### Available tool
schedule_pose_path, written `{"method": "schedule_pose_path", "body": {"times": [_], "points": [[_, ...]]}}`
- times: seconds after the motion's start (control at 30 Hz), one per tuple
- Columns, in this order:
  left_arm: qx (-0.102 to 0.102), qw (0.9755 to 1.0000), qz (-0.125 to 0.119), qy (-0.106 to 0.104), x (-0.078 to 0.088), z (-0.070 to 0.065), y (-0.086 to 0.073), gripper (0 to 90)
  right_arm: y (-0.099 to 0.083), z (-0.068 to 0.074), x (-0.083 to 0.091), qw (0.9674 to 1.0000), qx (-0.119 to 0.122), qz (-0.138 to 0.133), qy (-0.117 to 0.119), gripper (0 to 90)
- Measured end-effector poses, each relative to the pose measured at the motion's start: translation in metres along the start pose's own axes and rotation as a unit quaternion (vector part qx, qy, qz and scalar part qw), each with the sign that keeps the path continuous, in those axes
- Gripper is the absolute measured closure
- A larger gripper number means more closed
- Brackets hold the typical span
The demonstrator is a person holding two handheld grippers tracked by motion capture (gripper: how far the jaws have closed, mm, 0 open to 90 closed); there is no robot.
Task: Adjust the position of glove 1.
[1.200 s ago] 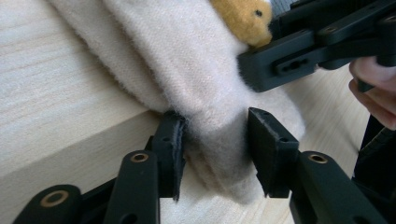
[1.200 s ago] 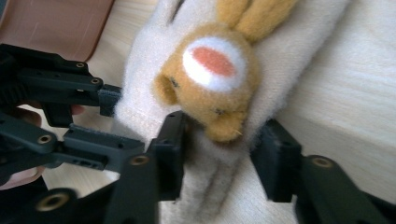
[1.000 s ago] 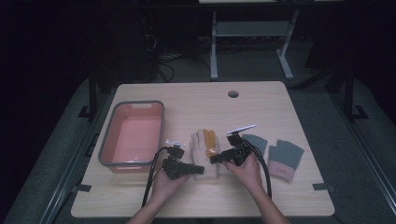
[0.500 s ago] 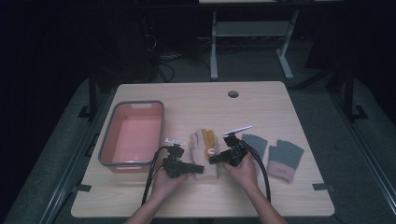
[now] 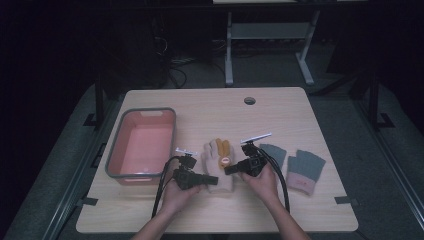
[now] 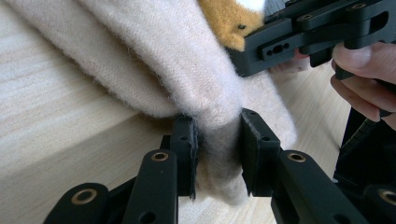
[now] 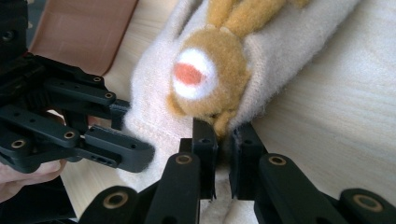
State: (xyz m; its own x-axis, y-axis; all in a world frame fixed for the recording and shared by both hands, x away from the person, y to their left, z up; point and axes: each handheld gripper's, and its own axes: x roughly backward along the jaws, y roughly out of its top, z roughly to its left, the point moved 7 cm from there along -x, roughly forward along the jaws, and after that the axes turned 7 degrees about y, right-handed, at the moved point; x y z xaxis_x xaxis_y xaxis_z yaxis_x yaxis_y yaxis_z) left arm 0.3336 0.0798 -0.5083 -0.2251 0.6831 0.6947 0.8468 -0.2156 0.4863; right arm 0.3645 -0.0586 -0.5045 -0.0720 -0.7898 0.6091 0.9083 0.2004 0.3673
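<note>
Cream mitten flat on the wooden tabletop, near the front edge, just right of the pink tub; orange plush figure with a white-and-red patch on its upper side. Left gripper at the mitten's cuff end, fingers just closed and now pinching a fold of cream knit. Right gripper on the mitten's other edge, fingers likewise just closed, narrow, clamped on fabric right below the orange figure. Both grippers pointing inward, near each other. Two grey mittens with pink cuffs farther right, apart from the grip.
</note>
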Motion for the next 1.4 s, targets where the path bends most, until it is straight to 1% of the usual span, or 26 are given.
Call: {"method": "schedule_pose_path", "body": {"times": [0.07,0.1,0.23,0.27,0.33,0.43,0.5,0.53,0.57,0.77,0.9,1.0,1.2,1.3,1.4], "points": [[0.0,1.0,-0.001,-0.001,0.0,0.0,0.001,69.6,0.001,0.0,0.001,1.0,0.004,-0.003,-0.001,82.7],[0.001,1.0,-0.002,-0.002,0.0,-0.001,0.001,69.6,0.0,0.001,0.002,1.0,0.0,-0.001,0.0,82.7],[0.0,1.0,0.0,-0.002,0.002,-0.002,0.002,69.7,0.001,0.001,0.004,1.0,0.004,-0.003,0.003,82.8],[0.0,1.0,-0.001,-0.002,0.003,-0.002,0.003,69.7,0.001,0.002,0.004,1.0,-0.001,-0.001,0.004,82.8],[-0.005,1.0,-0.004,-0.002,0.005,-0.003,0.004,69.7,0.002,0.004,0.006,1.0,0.001,-0.002,0.003,82.8],[-0.003,1.0,-0.005,-0.006,0.009,-0.004,0.008,69.7,0.006,0.01,0.009,1.0,0.007,-0.003,0.001,82.8],[-0.009,0.9999,-0.01,-0.006,0.012,-0.004,0.01,69.7,0.008,0.013,0.011,0.9999,0.013,-0.004,0.0,82.8],[-0.009,0.9999,-0.01,-0.006,0.012,-0.004,0.01,69.7,0.008,0.013,0.011,0.9999,0.013,-0.004,0.0,82.8],[-0.008,0.9999,-0.01,-0.007,0.013,-0.004,0.011,69.7,0.01,0.016,0.013,0.9999,0.011,-0.006,0.003,82.8],[-0.016,0.9998,-0.011,-0.009,0.02,-0.008,0.015,69.7,0.012,0.02,0.017,0.9998,0.019,-0.007,0.006,82.9],[-0.021,0.9996,-0.017,-0.013,0.027,-0.011,0.021,69.7,0.016,0.026,0.022,0.9997,0.021,-0.012,0.007,82.8],[-0.029,0.9993,-0.018,-0.013,0.032,-0.013,0.026,69.7,0.02,0.031,0.026,0.9994,0.028,-0.019,0.011,82.9],[-0.038,0.9989,-0.026,-0.012,0.045,-0.018,0.037,69.7,0.03,0.042,0.034,0.9989,0.033,-0.028,0.017,82.9],[-0.045,0.9985,-0.03,-0.011,0.051,-0.02,0.043,69.7,0.034,0.047,0.038,0.9987,0.038,-0.03,0.015,82.9],[-0.044,0.9983,-0.036,-0.011,0.058,-0.022,0.049,69.8,0.041,0.054,0.042,0.9983,0.042,-0.035,0.019,82.9]]}}
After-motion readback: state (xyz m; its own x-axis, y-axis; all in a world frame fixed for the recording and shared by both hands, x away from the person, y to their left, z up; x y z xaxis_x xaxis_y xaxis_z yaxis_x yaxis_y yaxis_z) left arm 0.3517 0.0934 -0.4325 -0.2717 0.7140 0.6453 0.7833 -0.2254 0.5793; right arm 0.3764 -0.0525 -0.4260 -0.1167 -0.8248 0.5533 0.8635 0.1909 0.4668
